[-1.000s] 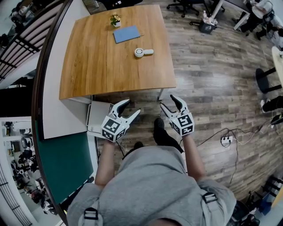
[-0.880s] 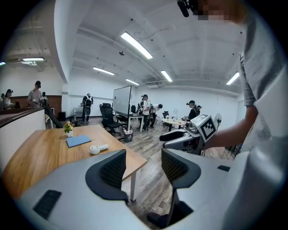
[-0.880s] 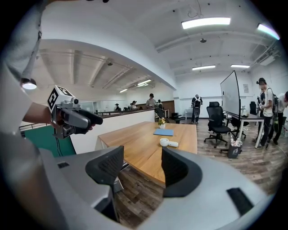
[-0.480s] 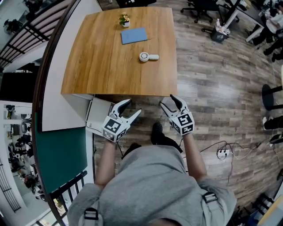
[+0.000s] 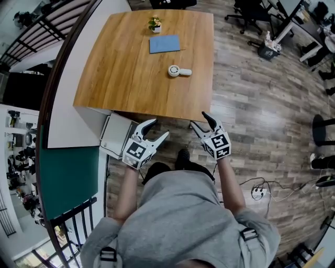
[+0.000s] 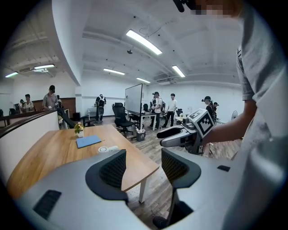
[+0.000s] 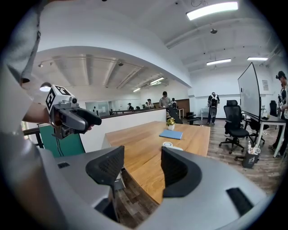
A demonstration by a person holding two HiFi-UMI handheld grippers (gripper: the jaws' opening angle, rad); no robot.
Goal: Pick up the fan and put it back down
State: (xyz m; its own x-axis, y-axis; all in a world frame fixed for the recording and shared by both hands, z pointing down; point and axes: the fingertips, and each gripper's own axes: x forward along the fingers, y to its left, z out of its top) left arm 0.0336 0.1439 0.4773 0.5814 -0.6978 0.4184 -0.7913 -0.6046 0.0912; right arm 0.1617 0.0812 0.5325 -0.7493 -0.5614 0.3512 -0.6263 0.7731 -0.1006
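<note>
A small white hand fan (image 5: 178,71) lies flat on the wooden table (image 5: 125,78), toward its far right part; it also shows as a white disc in the left gripper view (image 6: 107,149) and the right gripper view (image 7: 170,145). Both grippers hang in front of the table's near edge, well short of the fan. My left gripper (image 5: 157,129) is open with nothing between its jaws. My right gripper (image 5: 200,120) is open too, also empty. In each gripper view the other gripper shows off to the side.
A blue notebook (image 5: 164,44) and a small potted plant (image 5: 155,24) sit beyond the fan. A white curved partition (image 5: 68,104) runs along the table's left side. Office chairs (image 5: 251,13) stand at the back right; a power strip with cables (image 5: 257,192) lies on the floor.
The table and fan have slid lower in the head view as I stepped closer. Both grippers stay open and keep their places ahead of my body.
</note>
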